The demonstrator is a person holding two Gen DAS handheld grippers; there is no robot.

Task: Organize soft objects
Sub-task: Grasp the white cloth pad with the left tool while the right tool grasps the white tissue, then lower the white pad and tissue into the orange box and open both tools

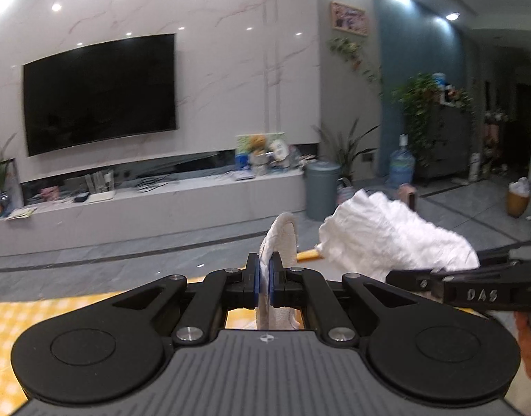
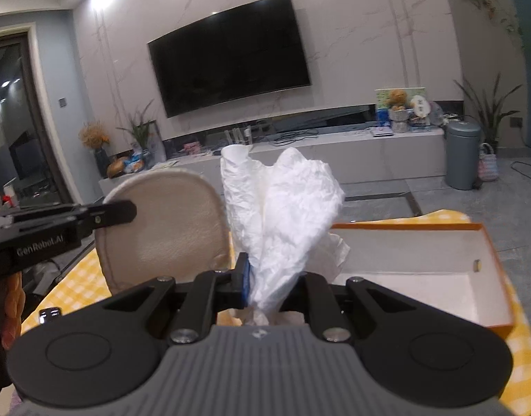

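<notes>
Above the tablecloth [image 2: 515, 353], left gripper [image 1: 265, 277] pinches an upright, perhaps insole-shaped pad [image 2: 161, 225]; right gripper [image 2: 275, 277] pinches tissue [image 2: 293, 215].

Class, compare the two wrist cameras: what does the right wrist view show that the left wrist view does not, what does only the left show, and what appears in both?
Only the right wrist view shows the open orange box on the yellow checked cloth, a dark doorway at far left, and the right gripper shut on crumpled white tissue.

Only the left wrist view shows a blue water bottle, a dark cabinet with plants, and the left gripper shut on a beige pad.

Both show the television, the grey bin, the tissue and the pad.
</notes>
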